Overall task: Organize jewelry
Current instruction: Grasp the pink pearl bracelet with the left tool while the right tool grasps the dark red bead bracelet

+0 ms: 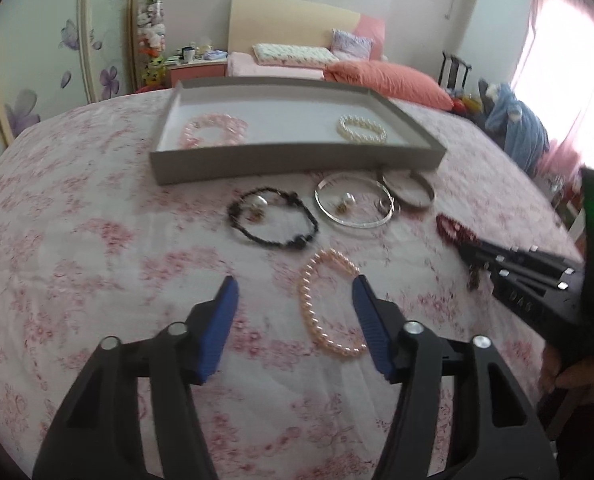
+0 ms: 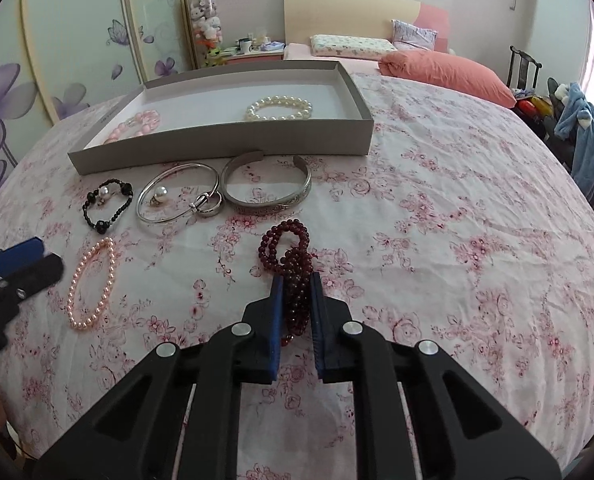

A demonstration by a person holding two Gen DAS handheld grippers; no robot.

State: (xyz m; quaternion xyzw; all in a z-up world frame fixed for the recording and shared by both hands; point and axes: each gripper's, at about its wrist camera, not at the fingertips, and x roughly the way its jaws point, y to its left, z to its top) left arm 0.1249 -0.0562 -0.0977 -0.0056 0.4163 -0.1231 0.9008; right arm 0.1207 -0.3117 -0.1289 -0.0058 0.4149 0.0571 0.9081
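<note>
A grey tray lies on the floral bedspread and holds a pink bead bracelet and a white pearl bracelet. In front of it lie a black bead bracelet, a thin silver bangle, a wide silver cuff and a peach pearl bracelet. My left gripper is open, just above the peach bracelet. My right gripper is shut on a dark red bead bracelet.
Two pearl earrings and a ring lie inside and beside the thin bangle. Pillows and a headboard are behind the tray. A wardrobe with purple flowers stands at the left; a chair with blue clothes at the right.
</note>
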